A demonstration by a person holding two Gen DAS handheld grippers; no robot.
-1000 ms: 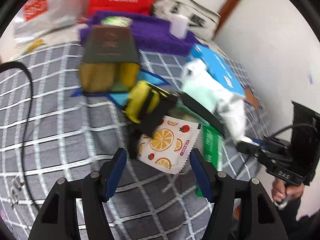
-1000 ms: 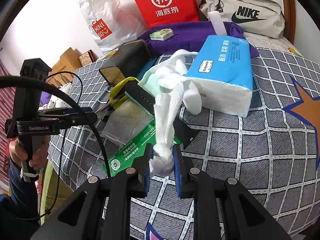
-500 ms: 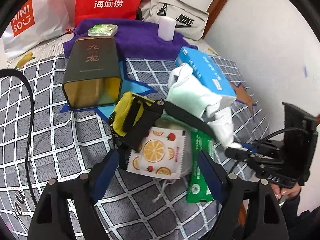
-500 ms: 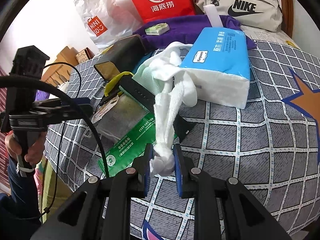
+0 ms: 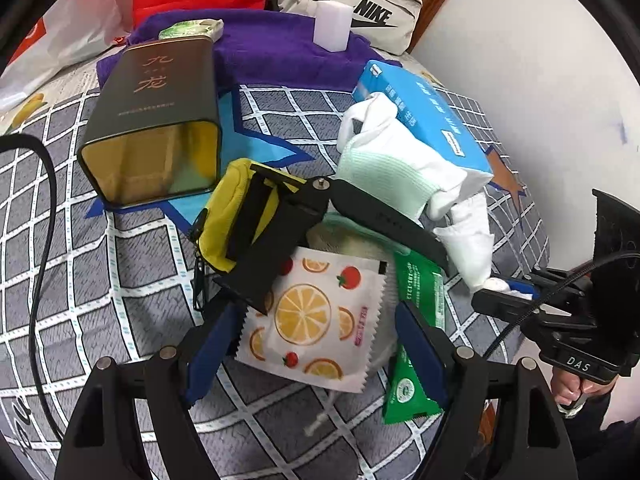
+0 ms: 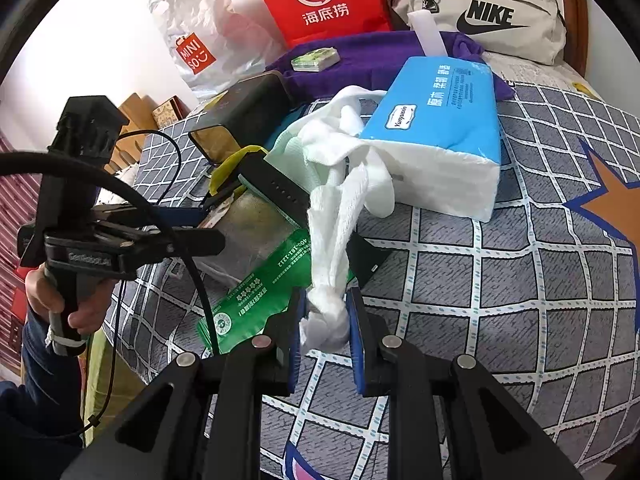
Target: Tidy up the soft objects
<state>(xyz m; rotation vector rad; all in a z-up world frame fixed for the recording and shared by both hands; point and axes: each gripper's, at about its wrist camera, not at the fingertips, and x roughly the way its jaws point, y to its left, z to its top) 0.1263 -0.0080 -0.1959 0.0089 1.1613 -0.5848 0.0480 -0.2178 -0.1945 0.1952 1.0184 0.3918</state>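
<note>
The right gripper is clamped on the bunched toe end of a white sock, its blue pads pressing the knot of cloth from both sides. From there the sock runs up and away from the jaws in a loose twisted rope to a heap of white and mint fabric resting against the blue tissue pack ahead and slightly right of the claw. The sock looks light and limp: it will stretch and trail rather than lift as one piece, and its far end may drag on the black strap it drapes over. Holding a gathered wad as now is probably the safest grip; a pinch on a single layer would likely slip.

The left gripper stands wide, holding nothing, its jaws having just opened further. The orange-printed sachet lies flat between its fingers, untouched by the pads, with the green packet just at its right finger and a yellow pouch ahead to the left. The sachet looks thin, slick and crinkly, so it would likely be best taken across its short sides by the sealed edges, pinched gently lest it buckle or skate on the checked bedspread.
</note>
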